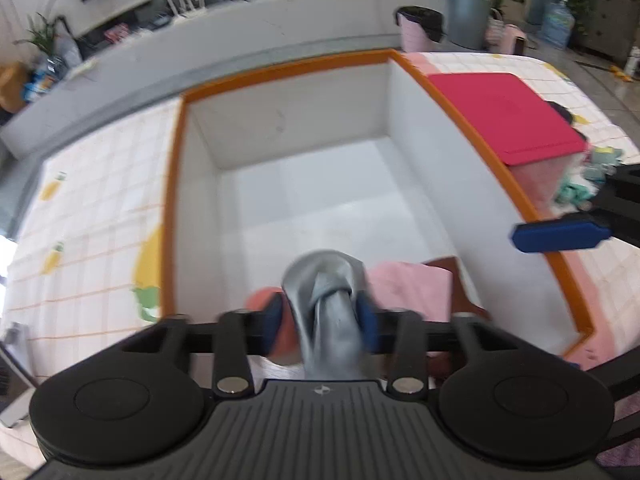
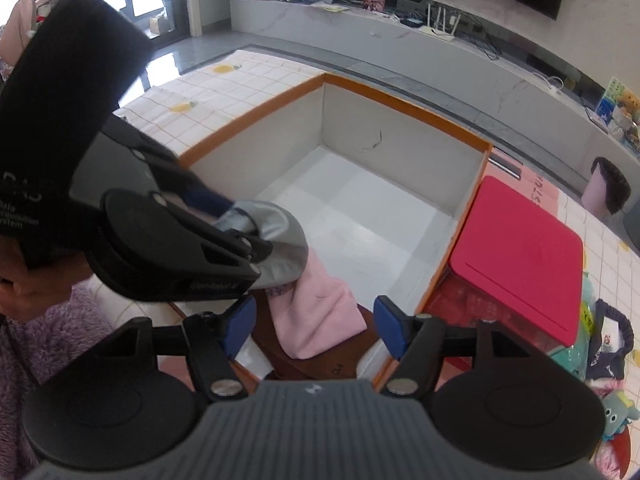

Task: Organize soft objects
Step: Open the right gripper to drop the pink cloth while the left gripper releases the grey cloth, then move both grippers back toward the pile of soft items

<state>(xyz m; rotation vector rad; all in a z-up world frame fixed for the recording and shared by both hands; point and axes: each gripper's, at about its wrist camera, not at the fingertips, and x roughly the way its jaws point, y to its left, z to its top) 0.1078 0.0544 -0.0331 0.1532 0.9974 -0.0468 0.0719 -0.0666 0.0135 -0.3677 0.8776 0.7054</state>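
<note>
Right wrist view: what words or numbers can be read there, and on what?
"Data", below it cut-off "cquisition" and "ystem": white print on the black handle.
Pink sheet behind the red lid: letters, too blurred to read.
Navy bag: print too small to read.

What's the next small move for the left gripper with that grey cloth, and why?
Probably lift the left gripper straight up and back, clear of the grey cloth. The cloth sits between its blue pads, already inside the box beside the pink cloth. Whether the pads grip it is unclear. The right gripper is open and holds nothing.
</note>
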